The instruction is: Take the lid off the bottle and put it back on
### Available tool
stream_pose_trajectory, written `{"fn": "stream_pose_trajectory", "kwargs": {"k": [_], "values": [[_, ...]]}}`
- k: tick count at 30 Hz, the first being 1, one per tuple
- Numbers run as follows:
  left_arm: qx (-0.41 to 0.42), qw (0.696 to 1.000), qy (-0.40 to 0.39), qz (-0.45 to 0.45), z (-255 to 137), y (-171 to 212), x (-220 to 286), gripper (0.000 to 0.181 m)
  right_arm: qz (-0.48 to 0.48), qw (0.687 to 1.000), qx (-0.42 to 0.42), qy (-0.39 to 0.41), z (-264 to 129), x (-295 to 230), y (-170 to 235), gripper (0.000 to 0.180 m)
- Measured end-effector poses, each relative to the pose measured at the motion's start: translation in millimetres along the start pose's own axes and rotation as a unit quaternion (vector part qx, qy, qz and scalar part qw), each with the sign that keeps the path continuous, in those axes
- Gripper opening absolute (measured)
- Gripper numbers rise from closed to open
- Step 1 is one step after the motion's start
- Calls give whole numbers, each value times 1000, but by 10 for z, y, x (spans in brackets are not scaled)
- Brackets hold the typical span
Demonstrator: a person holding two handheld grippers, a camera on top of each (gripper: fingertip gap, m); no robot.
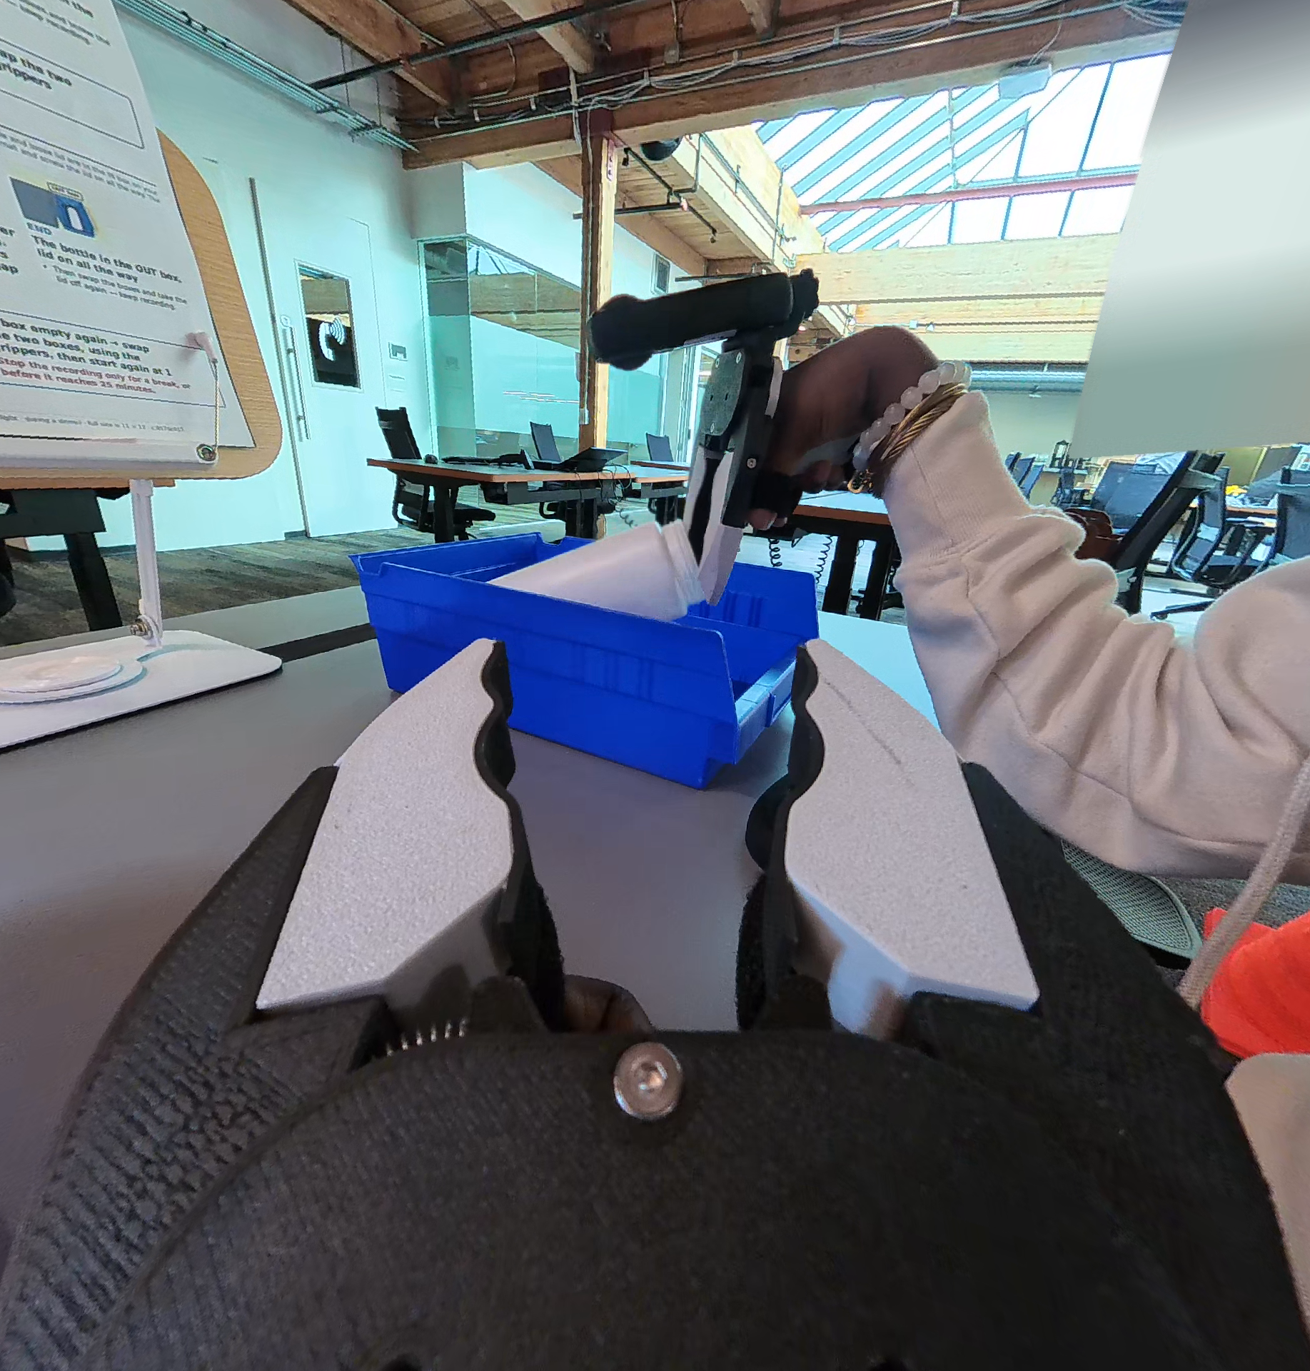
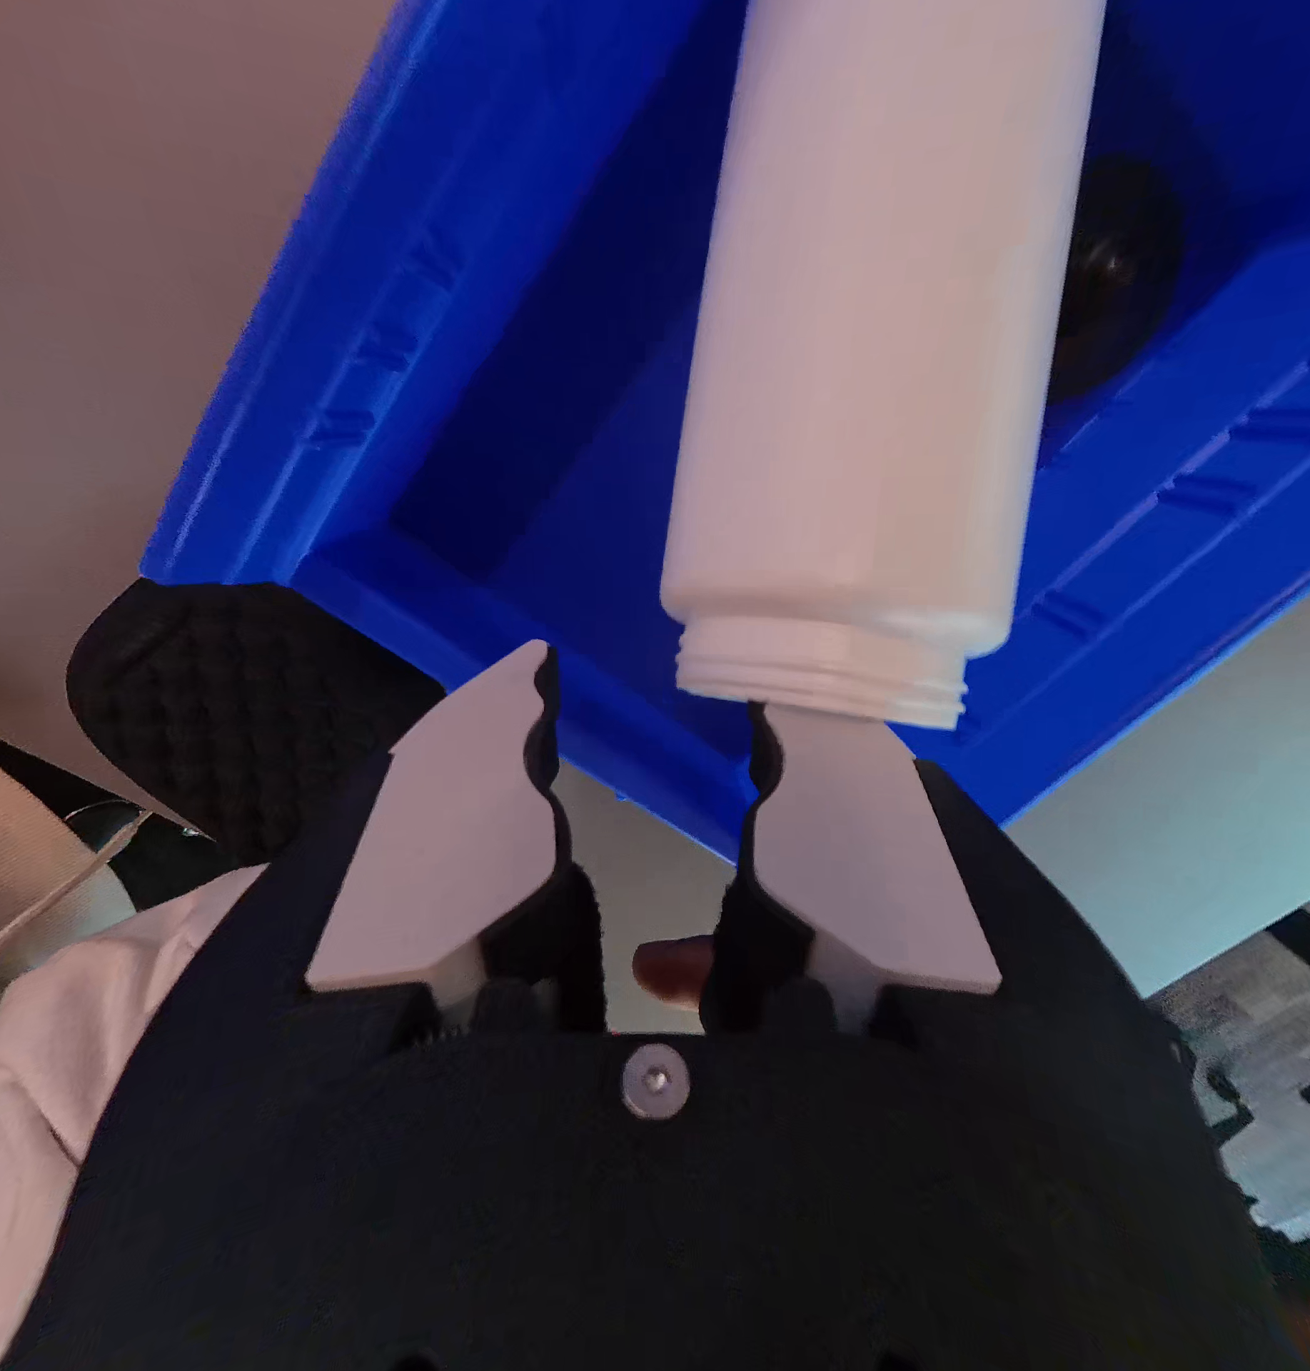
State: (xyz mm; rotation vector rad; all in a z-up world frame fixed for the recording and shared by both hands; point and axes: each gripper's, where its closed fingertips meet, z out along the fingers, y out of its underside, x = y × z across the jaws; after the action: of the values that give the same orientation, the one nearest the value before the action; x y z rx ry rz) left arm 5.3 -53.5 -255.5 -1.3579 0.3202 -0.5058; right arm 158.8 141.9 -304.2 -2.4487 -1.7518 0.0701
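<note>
Left gripper [image 1: 648, 712] level, low, jaws spread wide and empty; right gripper [image 2: 648, 712] held by a hand [image 1: 837, 415] in pale sleeve [image 1: 1045, 653], pointing steeply down, jaws parted.

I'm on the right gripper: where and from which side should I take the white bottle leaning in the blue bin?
Probably the bottle body just below the threaded neck, coming from above with the right gripper across its width. It tilts neck-up out of the bin, so that end is clear; the threads look narrow and ridged.
</note>
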Motion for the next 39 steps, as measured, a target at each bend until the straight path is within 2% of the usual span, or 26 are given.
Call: {"fn": "stream_pose_trajectory", "kwargs": {"k": [8, 12, 13, 15, 17, 19, 22, 24, 26, 27, 28, 29, 31, 36, 39], "values": [[1, 1000, 0, 2, -2, -7, 3, 72, 2, 999, -31, -29, 143, -14, 32, 44], [2, 1000, 0, 4, -2, -10, 7, 72, -13, 1000, -5, -18, 88, 44, -26, 47], [2, 1000, 0, 4, -2, -11, 8, 72, -20, 1000, 14, -9, 57, 76, -69, 52], [1, 1000, 1, 4, -1, -10, 14, 72, -19, 998, 55, 26, -26, 210, -157, 73], [0, 1000, 2, 7, -1, -9, 20, 73, -1, 994, 88, 62, -108, 396, -192, 84], [-1, 1000, 2, 10, 1, -7, 25, 73, 30, 990, 107, 89, -145, 608, -146, 90], [-5, 1000, 2, 13, 7, 5, 30, 73, 114, 985, 90, 95, -68, 896, 112, 94], [-7, 1000, 3, 13, 12, 12, 35, 73, 164, 981, 66, 80, 36, 1019, 324, 87], [-8, 1000, 4, 14, 16, 18, 37, 73, 188, 979, 55, 48, 144, 1049, 454, 72], [-9, 1000, 4, 14, 19, 22, 37, 73, 189, 980, 56, 29, 189, 1041, 476, 58], [-10, 1000, 4, 14, 21, 27, 37, 73, 184, 981, 58, 6, 225, 1009, 481, 33], [-12, 1000, 4, 14, 23, 32, 37, 73, 180, 982, 62, -17, 251, 962, 467, 16], [-13, 1000, 4, 16, 25, 38, 38, 73, 170, 984, 55, -12, 264, 977, 470, 8], [-15, 1000, 4, 17, 29, 43, 42, 73, 147, 986, 55, -50, 274, 777, 313, 9], [-14, 1000, 3, 18, 25, 38, 41, 73, 110, 992, 48, -46, 292, 668, 146, 10]]}}
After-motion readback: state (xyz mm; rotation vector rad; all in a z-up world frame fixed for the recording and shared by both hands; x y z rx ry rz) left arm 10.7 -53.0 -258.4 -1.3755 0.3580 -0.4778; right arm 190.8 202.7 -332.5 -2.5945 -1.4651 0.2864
